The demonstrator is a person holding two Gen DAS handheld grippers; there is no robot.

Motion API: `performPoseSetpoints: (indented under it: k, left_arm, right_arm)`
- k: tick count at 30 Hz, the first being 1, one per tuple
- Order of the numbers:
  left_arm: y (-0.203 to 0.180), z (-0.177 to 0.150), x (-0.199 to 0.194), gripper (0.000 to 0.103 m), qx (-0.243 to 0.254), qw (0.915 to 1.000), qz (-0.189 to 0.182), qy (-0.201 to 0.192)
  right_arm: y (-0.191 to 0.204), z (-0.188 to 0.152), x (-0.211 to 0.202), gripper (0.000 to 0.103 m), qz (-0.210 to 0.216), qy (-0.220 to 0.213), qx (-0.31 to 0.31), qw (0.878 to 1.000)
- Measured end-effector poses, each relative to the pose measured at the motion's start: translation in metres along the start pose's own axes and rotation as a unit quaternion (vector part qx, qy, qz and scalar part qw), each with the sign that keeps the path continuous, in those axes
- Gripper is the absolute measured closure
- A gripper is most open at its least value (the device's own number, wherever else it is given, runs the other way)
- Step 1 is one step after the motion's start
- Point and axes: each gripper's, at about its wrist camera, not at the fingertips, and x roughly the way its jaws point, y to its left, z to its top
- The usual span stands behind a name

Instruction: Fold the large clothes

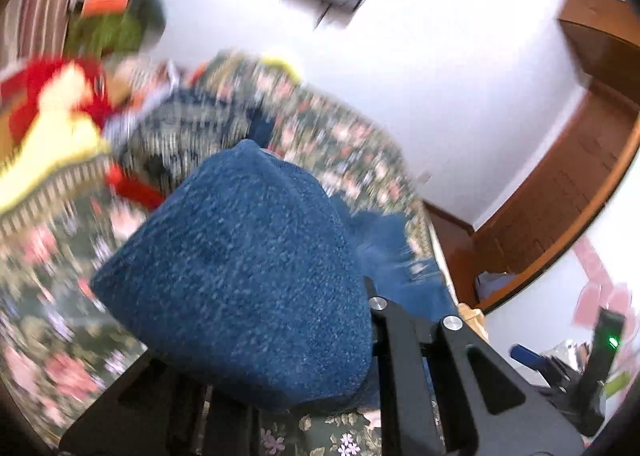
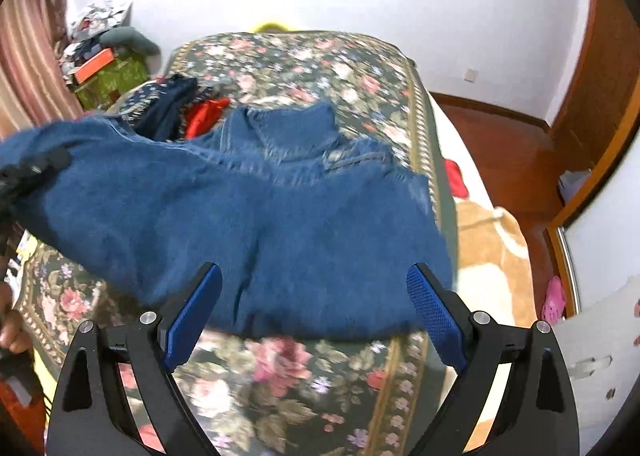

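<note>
A large blue denim garment point(image 2: 256, 212) lies spread on the floral bed cover point(image 2: 304, 68). My right gripper point(image 2: 314, 308) is open, its blue pads point(image 2: 434, 316) wide apart just above the garment's near edge. My left gripper point(image 2: 36, 168) shows at the far left of the right wrist view, shut on the garment's left end and lifting it. In the left wrist view the lifted denim point(image 1: 240, 276) drapes over and hides the left fingertips.
A pile of clothes, red point(image 2: 204, 114), dark blue and yellow point(image 1: 60, 136), lies on the bed's left side. A cluttered green box point(image 2: 112, 76) stands by the curtain. A brown blanket point(image 2: 488, 252) hangs at the bed's right edge beside the wooden floor point(image 2: 504, 144).
</note>
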Motion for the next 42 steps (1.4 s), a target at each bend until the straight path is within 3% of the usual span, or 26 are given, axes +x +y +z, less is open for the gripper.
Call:
performPoseSetpoints:
  k: [3,8,10,15,18,22,26,30,34,37,39,41,42]
  left_arm:
    - [-0.003,0.012,-0.034,0.089,0.033,0.9985,0.009,-0.043]
    - [0.008,0.022,-0.066,0.089,0.063,0.9942,0.034,-0.081]
    - [0.012,0.025,-0.07,0.089,0.065,0.9937,0.043,-0.08]
    - [0.02,0.021,-0.053,0.089,0.07,0.9944,0.062,-0.049]
    - [0.016,0.01,-0.043,0.089,0.084,0.9935,0.07,-0.031]
    - [-0.014,-0.005,-0.035,0.089,0.137,0.9878,0.067,-0.03]
    - [-0.049,-0.009,-0.018,0.089,0.169,0.9846,0.042,-0.018]
    - [-0.098,-0.017,0.007,0.09,0.188,0.9817,-0.02,0.016]
    - [-0.144,-0.046,0.035,0.089,0.238,0.9676,-0.053,0.066]
    - [-0.162,-0.085,0.062,0.088,0.289,0.946,-0.066,0.132]
    - [-0.166,-0.118,0.084,0.086,0.32,0.926,-0.063,0.191]
    - [-0.161,-0.139,0.096,0.081,0.335,0.9123,-0.06,0.228]
    - [-0.159,-0.146,0.095,0.081,0.346,0.9081,-0.061,0.228]
  right_arm:
    - [0.024,0.006,0.004,0.011,0.02,0.0,-0.021,1.0]
    - [0.076,0.007,0.029,0.011,0.071,0.025,-0.056,0.996]
    - [0.094,0.003,0.045,0.011,0.096,0.05,-0.064,0.992]
    - [0.121,-0.016,0.082,0.011,0.102,0.096,-0.058,0.989]
    - [0.117,-0.024,0.093,0.011,0.116,0.116,-0.048,0.985]
    - [0.094,-0.021,0.075,0.011,0.145,0.104,-0.038,0.983]
    - [0.046,-0.017,0.04,0.011,0.11,0.046,0.007,0.993]
    - [-0.015,-0.022,0.005,0.011,0.036,0.0,0.061,0.997]
    - [-0.067,-0.035,-0.016,0.011,-0.009,-0.008,0.111,0.994]
    - [-0.096,-0.049,-0.023,0.011,-0.026,-0.003,0.149,0.989]
    - [-0.109,-0.057,-0.023,0.011,-0.028,0.004,0.168,0.985]
    - [-0.113,-0.067,-0.026,0.011,-0.027,0.007,0.178,0.984]
    - [-0.115,-0.07,-0.028,0.011,-0.026,0.009,0.179,0.983]
